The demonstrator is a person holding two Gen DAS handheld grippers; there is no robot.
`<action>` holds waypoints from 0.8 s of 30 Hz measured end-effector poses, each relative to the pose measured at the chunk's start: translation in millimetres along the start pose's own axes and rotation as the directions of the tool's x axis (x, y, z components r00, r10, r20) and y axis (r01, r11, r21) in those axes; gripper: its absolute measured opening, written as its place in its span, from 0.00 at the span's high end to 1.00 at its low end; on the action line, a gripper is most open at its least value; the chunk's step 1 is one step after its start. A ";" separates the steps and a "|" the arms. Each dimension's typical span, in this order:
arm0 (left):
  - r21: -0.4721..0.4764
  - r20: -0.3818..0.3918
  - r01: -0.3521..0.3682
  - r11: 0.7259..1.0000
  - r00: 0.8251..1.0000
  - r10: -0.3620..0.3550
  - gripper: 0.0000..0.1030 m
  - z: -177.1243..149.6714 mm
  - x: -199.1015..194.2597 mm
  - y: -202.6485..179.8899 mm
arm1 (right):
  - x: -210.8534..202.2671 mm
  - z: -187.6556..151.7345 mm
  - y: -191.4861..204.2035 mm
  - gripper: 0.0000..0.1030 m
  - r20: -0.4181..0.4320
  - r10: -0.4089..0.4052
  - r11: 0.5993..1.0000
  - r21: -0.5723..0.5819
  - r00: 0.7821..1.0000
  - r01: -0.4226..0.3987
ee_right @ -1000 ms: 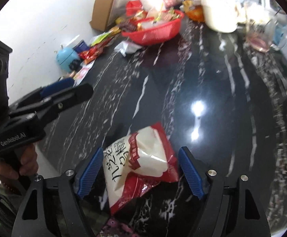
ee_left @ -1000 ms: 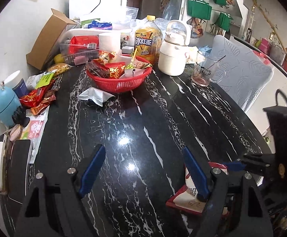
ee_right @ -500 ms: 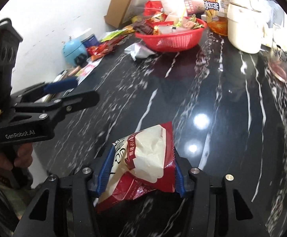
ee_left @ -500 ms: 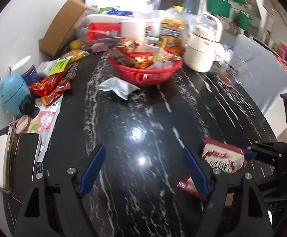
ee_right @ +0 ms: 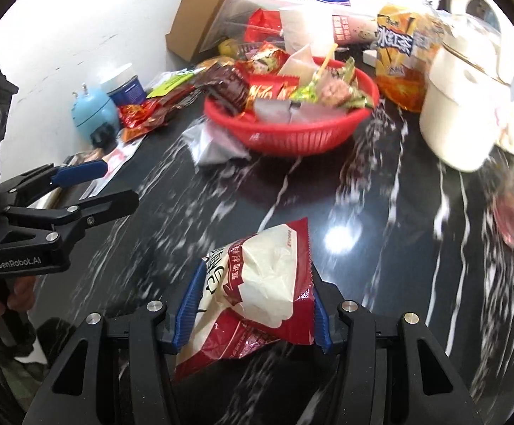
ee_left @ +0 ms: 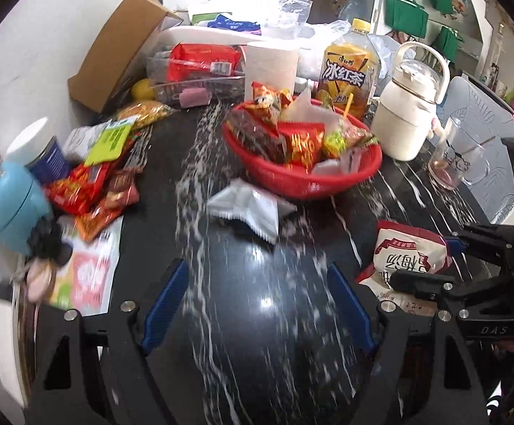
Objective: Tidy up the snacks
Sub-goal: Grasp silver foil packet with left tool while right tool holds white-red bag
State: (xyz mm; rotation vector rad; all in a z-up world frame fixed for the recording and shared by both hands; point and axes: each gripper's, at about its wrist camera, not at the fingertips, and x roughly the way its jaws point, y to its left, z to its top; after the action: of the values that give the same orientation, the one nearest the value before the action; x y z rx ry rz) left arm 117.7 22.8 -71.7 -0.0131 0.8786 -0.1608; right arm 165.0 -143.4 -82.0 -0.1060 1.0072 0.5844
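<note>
Right gripper (ee_right: 251, 304) has its blue pads squeezed on the red-and-white snack bag (ee_right: 257, 283), held above the black marble table (ee_right: 381, 248), near of the red basket (ee_right: 292, 134). Light, puffy, crinkly film, I'd say; mid-body pinch looks sensible. Left gripper (ee_left: 257, 304) hangs level at the left, jaws apart, holding nothing.

Red basket (ee_left: 303, 180) of snacks beyond gaping left tongs (ee_left: 257, 304)
</note>
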 end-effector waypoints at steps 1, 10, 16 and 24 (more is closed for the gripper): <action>-0.002 0.001 -0.002 1.000 1.000 0.002 0.22 4.0 3.8 2.1 | 3.3 6.3 -2.2 0.49 0.001 -0.004 1.000 -0.010 1.000 0.004; 0.023 0.001 0.026 0.999 1.000 -0.026 0.22 27.3 30.8 7.9 | 19.8 31.3 -12.5 0.48 -0.005 0.008 0.999 -0.032 1.000 -0.008; 0.083 -0.002 0.003 0.997 1.000 -0.003 0.22 40.0 46.0 5.8 | 27.6 44.2 -12.1 0.46 -0.023 0.029 0.999 -0.035 0.999 -0.030; 0.087 -0.072 0.078 0.993 0.995 -0.071 0.22 51.0 79.2 15.6 | 36.4 49.9 -13.0 0.46 -0.030 0.057 0.998 -0.026 0.998 -0.058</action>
State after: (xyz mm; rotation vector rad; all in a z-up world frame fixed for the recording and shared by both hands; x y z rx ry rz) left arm 208.6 23.9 -100.9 0.0440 0.9391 -0.2720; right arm 224.2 -122.0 -87.1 -0.1095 1.0335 0.6504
